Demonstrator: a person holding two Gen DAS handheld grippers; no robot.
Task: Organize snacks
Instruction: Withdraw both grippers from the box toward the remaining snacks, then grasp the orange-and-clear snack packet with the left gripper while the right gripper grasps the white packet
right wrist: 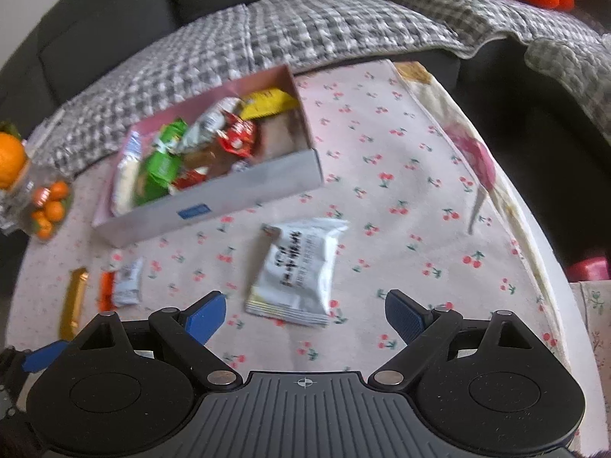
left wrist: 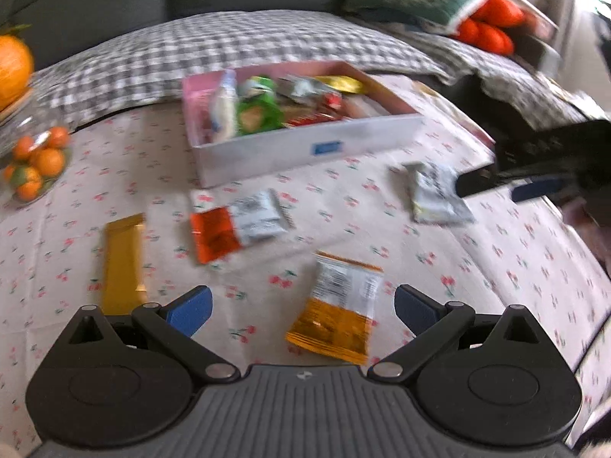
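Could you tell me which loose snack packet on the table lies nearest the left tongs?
The orange-and-silver packet, lying between the open left tongs; the gold bar, red-and-silver packet and white packet lie farther off.

Snacks and a box on our cherry-print table

We see a round table under a pale cloth printed with small red cherries (right wrist: 401,175). On it lie a shallow pink-lined white cardboard box (left wrist: 305,150) holding assorted wrapped snacks, a long gold foil bar (left wrist: 122,263), a red-orange and silver packet (left wrist: 236,229), an orange and white sachet (left wrist: 338,313), and a white pouch with black lettering (right wrist: 298,271). At the cloth's left edge stands a clear glass bowl of small oranges (left wrist: 36,160).
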